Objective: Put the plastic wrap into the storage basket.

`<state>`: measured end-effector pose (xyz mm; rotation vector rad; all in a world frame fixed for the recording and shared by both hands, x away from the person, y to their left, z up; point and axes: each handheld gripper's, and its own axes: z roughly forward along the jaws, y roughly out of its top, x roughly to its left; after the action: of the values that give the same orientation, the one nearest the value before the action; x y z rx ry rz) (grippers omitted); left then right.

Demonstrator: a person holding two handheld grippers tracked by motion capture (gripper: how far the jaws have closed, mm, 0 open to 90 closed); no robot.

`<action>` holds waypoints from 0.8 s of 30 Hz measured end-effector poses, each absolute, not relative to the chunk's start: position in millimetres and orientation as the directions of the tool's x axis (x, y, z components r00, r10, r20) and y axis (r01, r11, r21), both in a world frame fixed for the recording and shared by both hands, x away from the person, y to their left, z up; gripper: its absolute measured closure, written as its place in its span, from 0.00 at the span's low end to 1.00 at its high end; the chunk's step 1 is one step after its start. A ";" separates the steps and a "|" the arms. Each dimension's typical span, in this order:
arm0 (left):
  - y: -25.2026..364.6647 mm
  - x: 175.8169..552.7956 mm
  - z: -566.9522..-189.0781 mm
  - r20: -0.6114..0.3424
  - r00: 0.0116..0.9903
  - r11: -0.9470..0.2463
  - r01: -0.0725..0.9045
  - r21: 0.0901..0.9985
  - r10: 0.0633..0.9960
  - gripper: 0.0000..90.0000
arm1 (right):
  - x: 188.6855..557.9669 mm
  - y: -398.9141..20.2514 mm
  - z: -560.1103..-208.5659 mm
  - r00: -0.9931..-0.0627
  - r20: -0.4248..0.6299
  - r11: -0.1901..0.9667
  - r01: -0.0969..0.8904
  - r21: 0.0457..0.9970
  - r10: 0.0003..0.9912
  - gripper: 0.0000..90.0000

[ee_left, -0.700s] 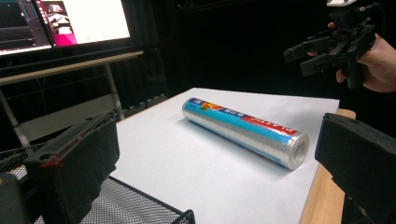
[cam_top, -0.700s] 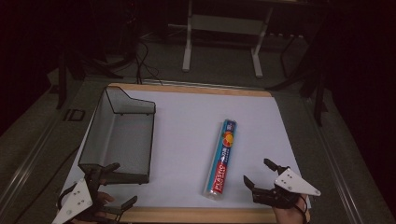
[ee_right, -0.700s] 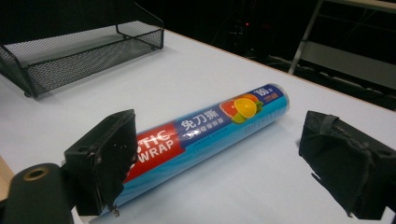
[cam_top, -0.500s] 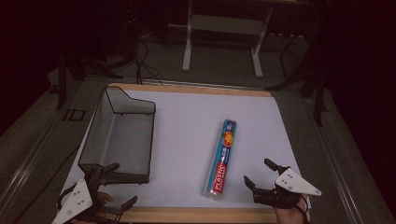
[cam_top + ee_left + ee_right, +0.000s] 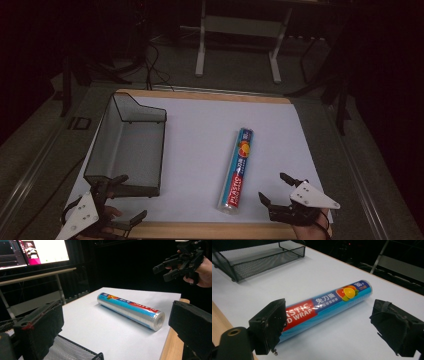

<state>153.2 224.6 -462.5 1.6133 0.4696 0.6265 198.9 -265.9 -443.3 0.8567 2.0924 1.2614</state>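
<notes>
Right gripper view: my right gripper (image 5: 324,322), like the left gripper (image 5: 117,200), hangs released; the plastic wrap roll (image 5: 324,305) may roll off-line.

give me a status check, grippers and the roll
Left gripper open, empty, near edge. Right gripper open, empty, beside plastic wrap roll. Roll lying flat, untouched. Mesh tray apart, nothing blocking.

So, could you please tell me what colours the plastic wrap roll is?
Blue with a red label band; plastic wrap roll, right gripper view.
</notes>
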 end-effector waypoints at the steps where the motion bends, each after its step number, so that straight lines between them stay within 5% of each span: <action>1: 224.5 153.3 -462.7 0.128 0.768 -0.138 -0.052 0.989 0.627 0.01 | 197.7 -265.3 -440.5 -0.641 -0.128 0.349 0.231 0.908 0.757 0.14; 11: 222.1 152.1 -462.8 0.118 0.775 -0.129 -0.047 0.990 0.621 0.01 | 197.1 -242.8 -426.5 -0.590 -0.217 0.415 0.223 0.882 0.778 0.13; 24: 220.3 150.3 -462.5 0.114 0.781 -0.126 -0.046 0.991 0.614 0.01 | 213.0 -215.4 -418.1 -0.603 -0.177 0.418 0.285 0.863 0.778 0.12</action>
<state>150.3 220.3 -462.5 1.6108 0.4622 0.6001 213.0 -215.4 -418.1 0.8965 2.1048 1.1247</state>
